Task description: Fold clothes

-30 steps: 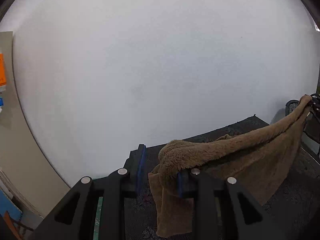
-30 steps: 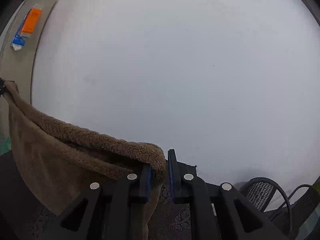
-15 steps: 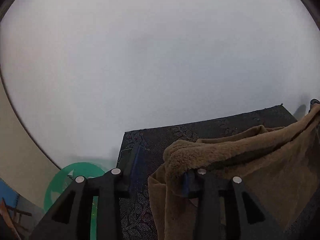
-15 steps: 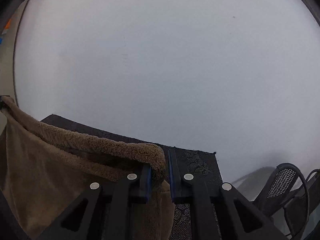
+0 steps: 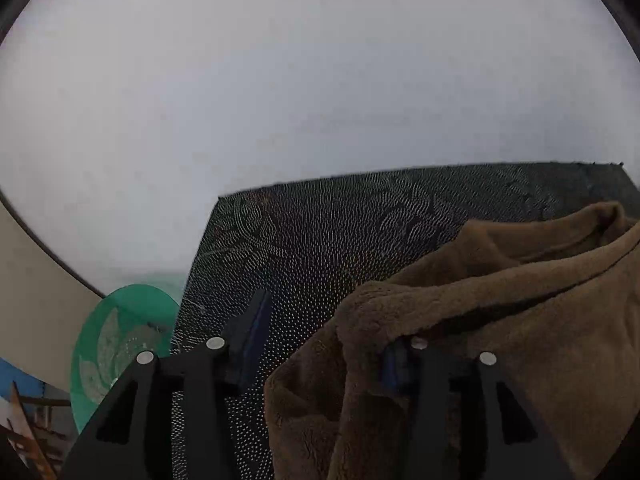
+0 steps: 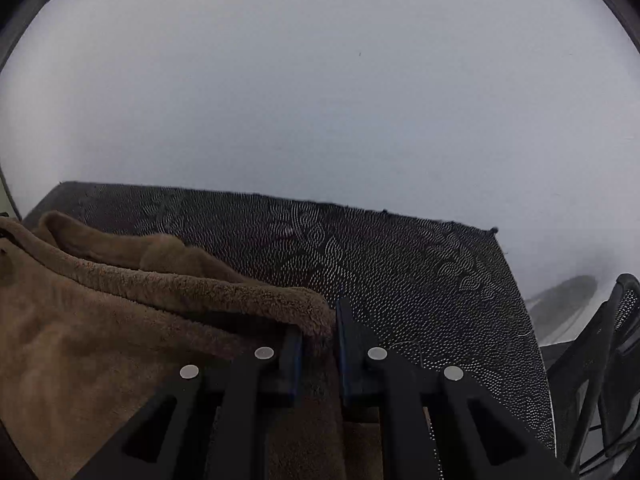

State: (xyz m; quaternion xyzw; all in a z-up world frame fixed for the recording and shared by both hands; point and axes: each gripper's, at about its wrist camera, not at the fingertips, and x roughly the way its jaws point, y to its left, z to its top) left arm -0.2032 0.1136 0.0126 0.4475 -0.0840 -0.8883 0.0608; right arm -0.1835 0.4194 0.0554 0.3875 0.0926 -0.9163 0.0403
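Note:
A brown fleece garment lies partly on the black dotted table. One corner of it is draped over the right finger of my left gripper. That gripper's jaws are opening. Its left finger stands well apart from the cloth, so nothing is pinched. In the right wrist view the same garment spreads to the left over the table. My right gripper is shut on its thick rolled edge, with the cloth bunched between the two pads. How the far part of the garment lies is hidden by its own folds.
A green round mesh object sits below the table's left edge. A black mesh chair stands off the table's right side. A white wall fills the background behind the table's far edge.
Both grippers have sunk and tipped downward toward the table, lowering the garment onto it. The left jaws have spread apart and no longer clamp the cloth. The right grip is unchanged.

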